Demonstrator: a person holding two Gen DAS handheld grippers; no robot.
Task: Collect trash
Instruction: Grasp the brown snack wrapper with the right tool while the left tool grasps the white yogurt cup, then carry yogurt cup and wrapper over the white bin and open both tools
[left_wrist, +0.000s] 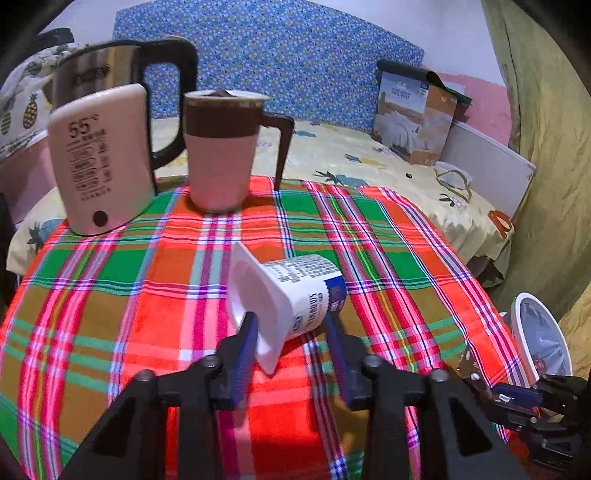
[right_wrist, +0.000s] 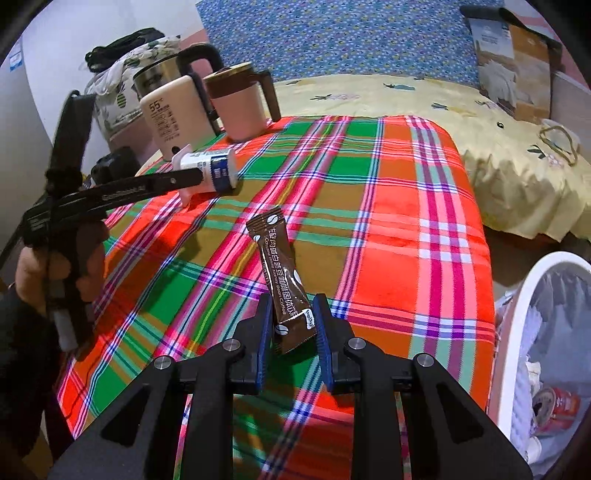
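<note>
My left gripper (left_wrist: 290, 321) straddles the white plastic yogurt cup with the blue-printed label (left_wrist: 295, 295), which lies tipped on its side on the counter under the red, green and orange plaid cloth (left_wrist: 110, 295); one blue finger (left_wrist: 246, 343) sits at the square rim on the left and the other by the cup's base on the right, half closed around it, though I cannot tell whether the pads already press on it. I come at it across its length because it lies sideways. My right gripper (right_wrist: 293, 325) has its fingers narrowed on the lower end of the brown coffee sachet with white lettering (right_wrist: 280, 273), which stands up tilted from between the pads, so I judge it pinched and lifted off the cloth. The white bin with a clear plastic liner (right_wrist: 517, 295) waits just beyond the counter's right edge, a crushed red can (right_wrist: 554, 406) already inside, so both pieces should go that way. The pink and steel kettle (left_wrist: 99, 158) and the pink mug with a brown lid (left_wrist: 221, 147) stand at the far left, out of my way and no trash.
</note>
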